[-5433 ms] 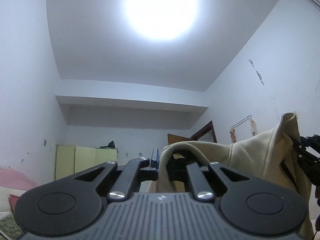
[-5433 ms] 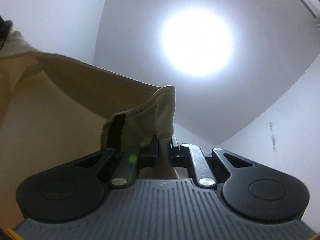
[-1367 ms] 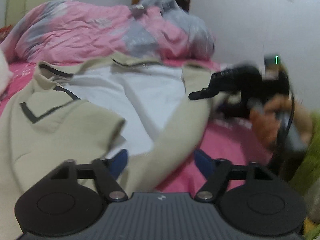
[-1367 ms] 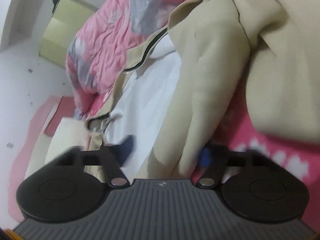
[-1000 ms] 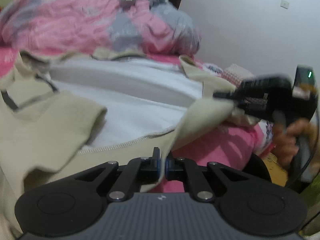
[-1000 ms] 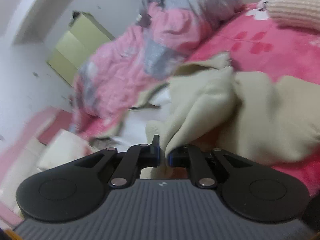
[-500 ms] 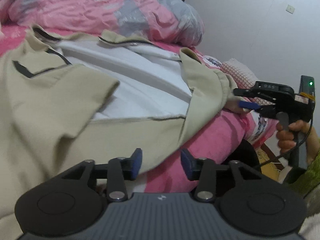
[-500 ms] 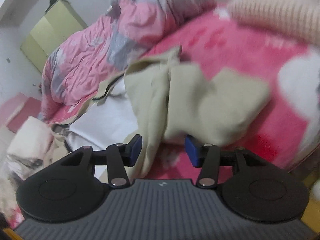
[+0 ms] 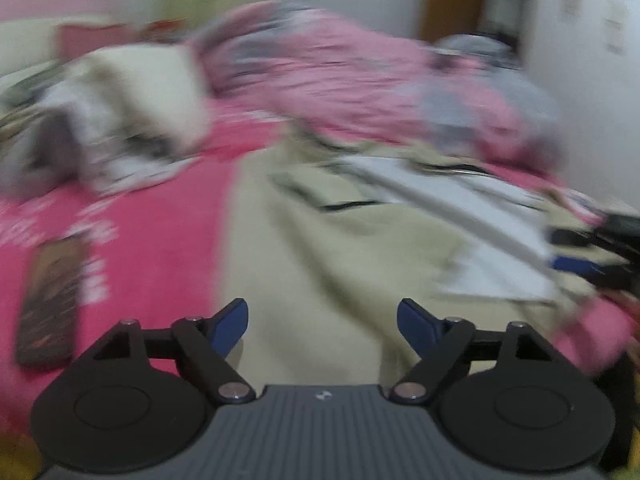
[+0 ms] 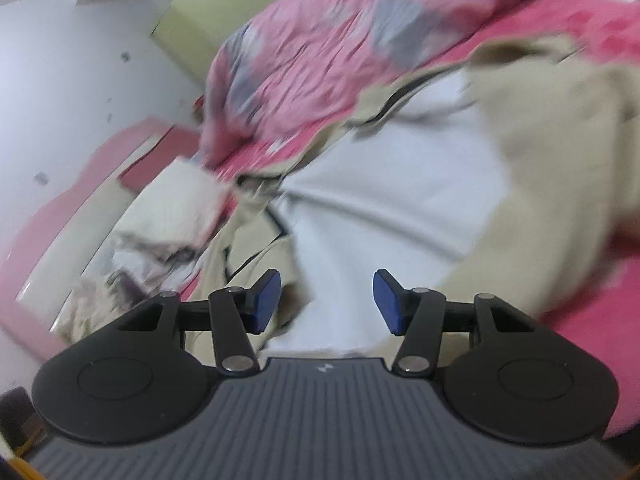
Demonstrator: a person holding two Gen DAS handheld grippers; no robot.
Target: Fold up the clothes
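Observation:
A beige zip jacket (image 9: pixel 340 248) with a white lining (image 10: pixel 400 184) lies spread open on the pink bed sheet (image 9: pixel 152 240). My left gripper (image 9: pixel 322 326) hovers open over its near beige panel, nothing between the blue pads. My right gripper (image 10: pixel 326 300) is open too, above the white lining and holding nothing. In the left wrist view the right gripper (image 9: pixel 592 252) shows at the right edge, over the jacket's right side. Both views are blurred by motion.
A rumpled pink and grey quilt (image 9: pixel 380 80) is heaped along the far side of the bed. Pale cloth (image 9: pixel 132 96) lies at the far left, and a dark phone-like slab (image 9: pixel 50 300) rests on the sheet at the left. A yellow-green cabinet (image 10: pixel 224 4) stands by the wall.
Both grippers have let go of the jacket and opened wider. The left view has swung to the left across the bed; the right gripper has moved over the white lining.

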